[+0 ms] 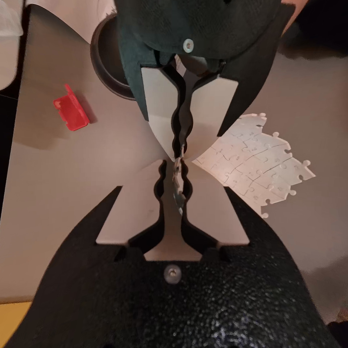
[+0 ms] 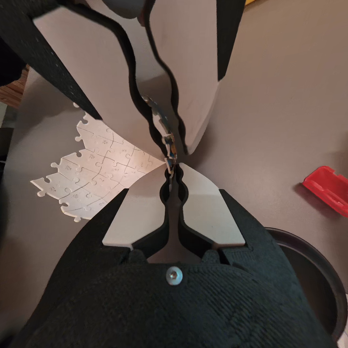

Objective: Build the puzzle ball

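- Bench (image 1: pixel 47 188): grey and flat. It carries the panel, a dark round container (image 1: pixel 105 71) and a red clip (image 1: pixel 72 111).
- Panel (image 1: pixel 263 169): a white sheet of joined puzzle pieces lying back side up on the bench, beside and below the two grippers. It looks thin, light and slightly curved. The joints would likely pop apart if it were bent, so support it from beneath or grip it across a seam, not by a lone tab.
- Left gripper (image 1: pixel 174 169): jaws stand slightly apart at the base. The right-hand jaw touches the strip, but a firm clamp cannot be confirmed.
- Right gripper (image 2: pixel 172 170): jaws are closed on the other end of the strip.
- Strip (image 2: pixel 167 139): a short curved run of pieces with a printed glossy face, held edge-on in the air between the two grippers, above the bench. It is probably slick and fragile at the tabs. Grip on piece bodies with light pressure.
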`<state>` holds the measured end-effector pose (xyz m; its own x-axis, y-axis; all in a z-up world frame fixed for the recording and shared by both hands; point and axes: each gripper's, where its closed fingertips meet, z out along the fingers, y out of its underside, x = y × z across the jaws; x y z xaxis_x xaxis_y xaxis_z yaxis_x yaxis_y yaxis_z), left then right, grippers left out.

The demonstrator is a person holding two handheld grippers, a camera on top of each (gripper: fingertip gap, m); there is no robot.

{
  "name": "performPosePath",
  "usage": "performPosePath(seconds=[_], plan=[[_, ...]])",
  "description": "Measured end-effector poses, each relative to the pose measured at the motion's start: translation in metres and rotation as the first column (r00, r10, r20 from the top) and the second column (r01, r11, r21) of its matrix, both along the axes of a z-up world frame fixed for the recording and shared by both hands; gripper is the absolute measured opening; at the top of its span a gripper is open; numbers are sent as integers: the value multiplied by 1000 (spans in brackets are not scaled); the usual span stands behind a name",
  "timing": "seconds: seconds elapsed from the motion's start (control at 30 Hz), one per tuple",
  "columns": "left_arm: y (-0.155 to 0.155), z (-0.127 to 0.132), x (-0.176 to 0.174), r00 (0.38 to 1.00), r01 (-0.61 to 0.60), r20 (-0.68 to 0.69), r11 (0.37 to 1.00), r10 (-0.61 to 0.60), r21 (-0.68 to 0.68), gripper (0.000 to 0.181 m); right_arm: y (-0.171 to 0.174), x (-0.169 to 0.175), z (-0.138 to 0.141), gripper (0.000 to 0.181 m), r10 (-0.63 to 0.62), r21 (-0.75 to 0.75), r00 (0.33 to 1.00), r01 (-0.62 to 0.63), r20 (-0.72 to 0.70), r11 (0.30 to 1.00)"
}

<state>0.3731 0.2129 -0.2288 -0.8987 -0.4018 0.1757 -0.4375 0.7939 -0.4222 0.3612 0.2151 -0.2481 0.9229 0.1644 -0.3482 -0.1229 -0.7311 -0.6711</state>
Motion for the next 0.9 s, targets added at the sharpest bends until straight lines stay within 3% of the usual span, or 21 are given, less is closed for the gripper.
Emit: performPosePath(seconds=[0.2, 0.4, 0.53, 0.73, 0.9], plan=[[17, 23, -1, 993, -113, 31, 990, 116, -88, 36, 1, 4, 2, 4, -9, 11, 999, 9, 48, 1000], [34, 5, -18, 990, -140, -5, 989, 140, -42, 34, 2, 5, 2, 5, -8, 18, 998, 7, 68, 1000], [29, -3, -18, 996, -90, 4, 994, 90, -56, 30, 3, 5, 3, 5, -2, 25, 996, 0, 94, 1000], [19, 6, -6, 983, 77, 165, 997, -76, 2, 23, 3, 5, 3, 5, -3, 18, 994, 1, 111, 1000], [9, 1, -4, 981, 128, 139, 991, -132, 39, 22, 3, 6, 3, 5, -9, 22, 994, 7, 111, 1000]])
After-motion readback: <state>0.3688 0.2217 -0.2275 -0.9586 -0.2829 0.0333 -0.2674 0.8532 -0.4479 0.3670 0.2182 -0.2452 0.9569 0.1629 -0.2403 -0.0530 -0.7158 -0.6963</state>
